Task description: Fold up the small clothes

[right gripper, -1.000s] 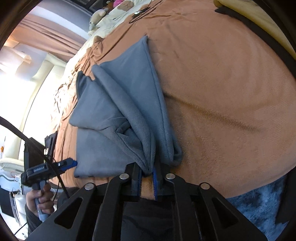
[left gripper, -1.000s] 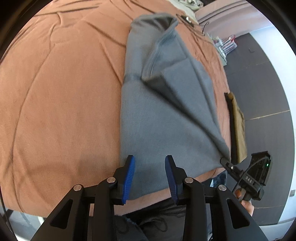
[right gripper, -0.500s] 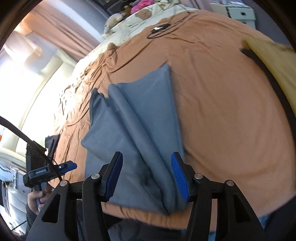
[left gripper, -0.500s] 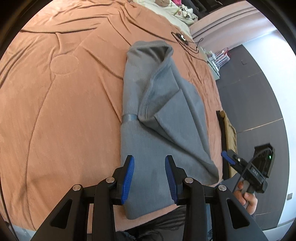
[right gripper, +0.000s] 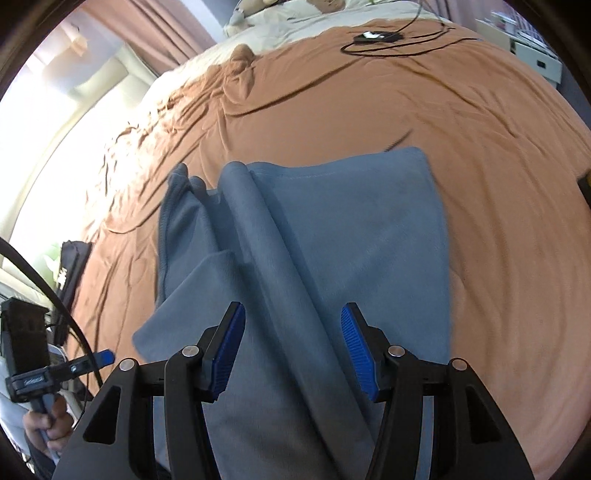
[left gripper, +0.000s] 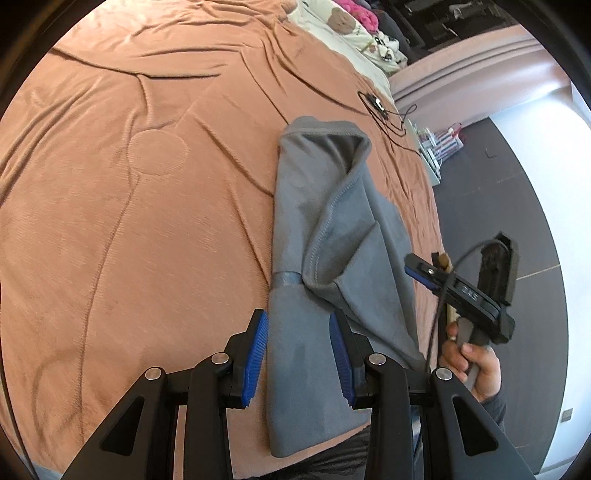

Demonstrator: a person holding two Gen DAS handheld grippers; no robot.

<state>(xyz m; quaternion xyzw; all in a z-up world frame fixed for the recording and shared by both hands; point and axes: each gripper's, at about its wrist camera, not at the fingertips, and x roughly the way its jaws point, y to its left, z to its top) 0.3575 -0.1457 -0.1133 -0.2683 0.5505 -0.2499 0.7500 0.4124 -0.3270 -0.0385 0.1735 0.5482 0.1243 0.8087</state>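
Note:
A grey-blue fleece garment [left gripper: 332,236] lies partly folded lengthwise on the orange-brown bedspread [left gripper: 129,221], with a raised fold running along it; it also shows in the right wrist view [right gripper: 332,240]. My left gripper [left gripper: 298,354] is open and empty above the garment's near end. My right gripper [right gripper: 291,350] is wide open and empty above the near part of the garment. The right gripper shows in the left wrist view [left gripper: 461,291], and the left one in the right wrist view [right gripper: 55,373].
A black cable with a small device [right gripper: 376,37] lies at the far side of the bed. Cream pillows and soft toys [left gripper: 351,29] sit at the head. A yellow and black item [left gripper: 443,262] lies at the bed's right edge, beside dark floor [left gripper: 517,184].
My right gripper let go of the garment's fold, opened wide and pulled up over it. The garment settled flatter on the bed. My left gripper stayed open and drew back slightly.

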